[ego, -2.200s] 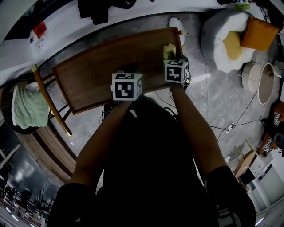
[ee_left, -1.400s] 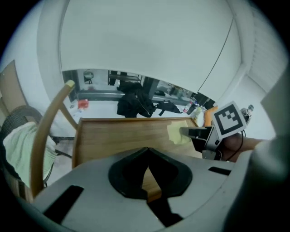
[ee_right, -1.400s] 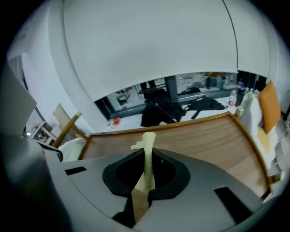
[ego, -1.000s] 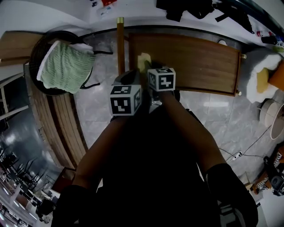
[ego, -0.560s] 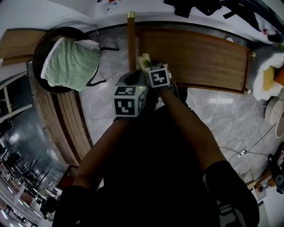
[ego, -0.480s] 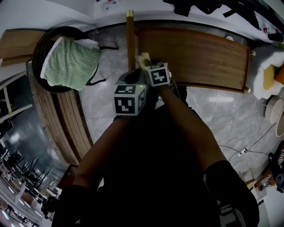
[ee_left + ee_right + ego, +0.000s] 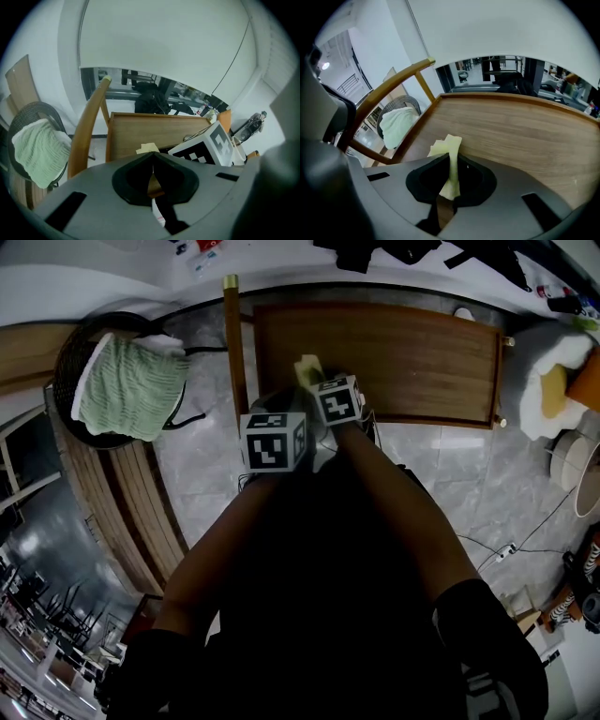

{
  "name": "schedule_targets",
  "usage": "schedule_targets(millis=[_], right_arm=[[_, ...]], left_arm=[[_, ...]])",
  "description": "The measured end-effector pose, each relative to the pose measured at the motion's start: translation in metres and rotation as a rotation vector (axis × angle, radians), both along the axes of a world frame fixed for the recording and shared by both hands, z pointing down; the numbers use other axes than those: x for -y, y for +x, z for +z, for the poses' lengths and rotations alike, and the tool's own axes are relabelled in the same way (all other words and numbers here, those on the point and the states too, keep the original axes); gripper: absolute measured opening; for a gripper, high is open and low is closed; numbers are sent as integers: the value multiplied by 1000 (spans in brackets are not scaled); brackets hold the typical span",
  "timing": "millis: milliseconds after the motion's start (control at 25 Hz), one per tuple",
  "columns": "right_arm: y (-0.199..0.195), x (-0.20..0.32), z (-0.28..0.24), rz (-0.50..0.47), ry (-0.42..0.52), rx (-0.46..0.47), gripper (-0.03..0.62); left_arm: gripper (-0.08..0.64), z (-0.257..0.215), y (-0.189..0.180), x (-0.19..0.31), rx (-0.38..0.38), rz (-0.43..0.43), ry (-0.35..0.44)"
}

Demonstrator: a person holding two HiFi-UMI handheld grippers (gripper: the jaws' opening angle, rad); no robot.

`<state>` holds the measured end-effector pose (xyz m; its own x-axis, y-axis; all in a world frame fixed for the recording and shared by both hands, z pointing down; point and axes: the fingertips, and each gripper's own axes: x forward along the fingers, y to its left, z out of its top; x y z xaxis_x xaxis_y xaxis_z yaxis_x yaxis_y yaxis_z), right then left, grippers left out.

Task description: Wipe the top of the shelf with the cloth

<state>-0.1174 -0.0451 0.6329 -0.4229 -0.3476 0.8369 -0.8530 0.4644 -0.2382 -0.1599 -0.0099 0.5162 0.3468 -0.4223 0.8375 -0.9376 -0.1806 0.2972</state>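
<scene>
Right tongs (image 7: 451, 182) pinch the yellow cloth (image 7: 449, 149). Left tongs (image 7: 152, 174) are pressed together, empty, just beside them. Ahead, the cloth has crossed the shelf (image 7: 403, 352) top from right end to left end. 1 pass judged complete.

left claw (image 7: 152, 160) closed | right claw (image 7: 451, 161) clamped on cloth (image 7: 449, 144) | both arms extended forward

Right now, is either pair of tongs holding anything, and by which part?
The right tongs pinch the cloth by a bunched fold, with its end poking forward over the shelf top. The left tongs are shut on nothing.
</scene>
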Motion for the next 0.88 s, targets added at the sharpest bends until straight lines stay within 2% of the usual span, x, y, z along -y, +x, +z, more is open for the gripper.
schedule_targets(millis=[320,560,880], right_arm=[[94,13,-4,46,0,-61,43],[157,14,-9,69,27,-96,43],[233,8,-9,118,39,-124,43]], left_arm=[[12,30,68,8,8,40,-48],[12,46,133,14,20,90,-41],[12,57,208,11,-20,148,-47]])
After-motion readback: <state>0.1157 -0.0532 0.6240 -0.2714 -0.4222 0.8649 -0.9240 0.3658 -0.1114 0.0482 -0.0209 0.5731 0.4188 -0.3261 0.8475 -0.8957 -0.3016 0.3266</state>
